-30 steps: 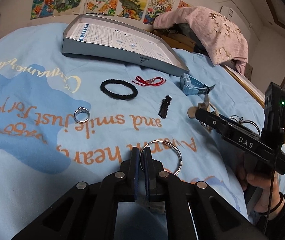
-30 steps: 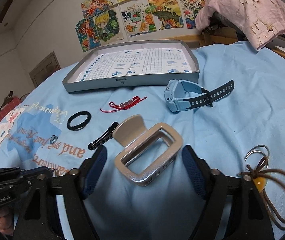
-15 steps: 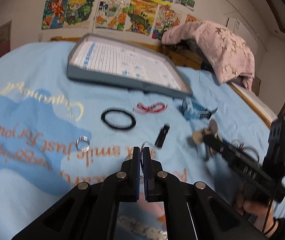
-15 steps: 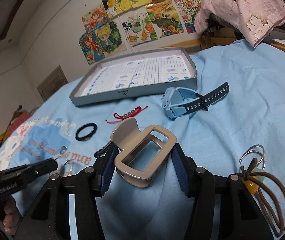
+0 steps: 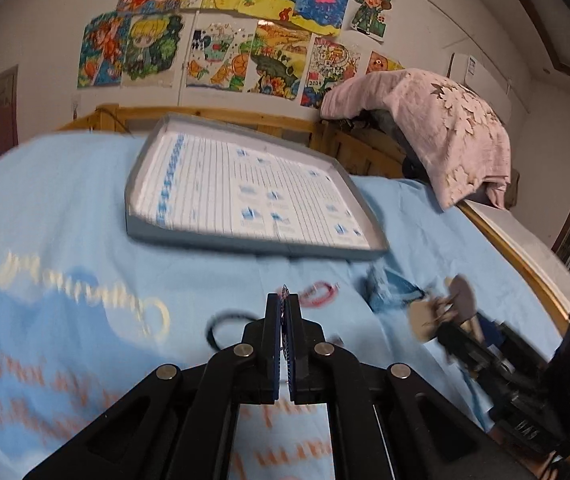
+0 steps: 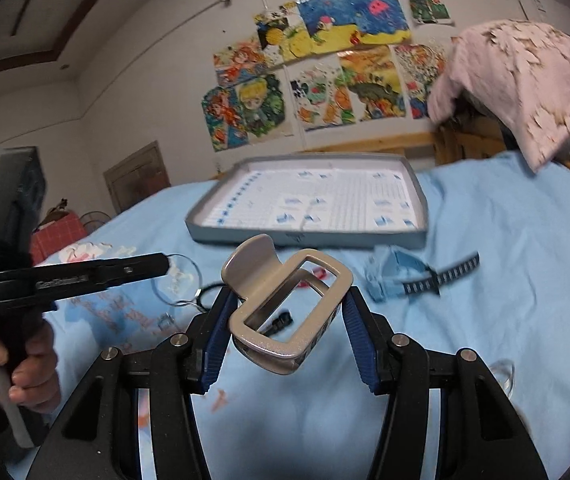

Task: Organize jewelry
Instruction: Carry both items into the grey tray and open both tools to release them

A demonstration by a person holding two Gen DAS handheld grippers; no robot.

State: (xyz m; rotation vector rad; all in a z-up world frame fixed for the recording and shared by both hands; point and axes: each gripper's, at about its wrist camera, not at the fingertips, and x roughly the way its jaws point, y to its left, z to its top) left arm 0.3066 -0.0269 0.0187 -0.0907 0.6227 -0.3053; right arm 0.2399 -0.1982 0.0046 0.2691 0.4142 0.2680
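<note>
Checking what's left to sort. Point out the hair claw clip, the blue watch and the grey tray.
hair claw clip (image 6: pixel 291 312), right wrist view, its frame.
blue watch (image 6: pixel 395 268), right wrist view, its case.
grey tray (image 5: pixel 245 242), left wrist view, near wall.

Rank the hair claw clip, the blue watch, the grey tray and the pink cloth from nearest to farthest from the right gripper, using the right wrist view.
1. hair claw clip: clamped in the right gripper.
2. blue watch: on the sheet, ahead and right.
3. grey tray: beyond the watch, centre.
4. pink cloth: draped far right, by the wall.
</note>
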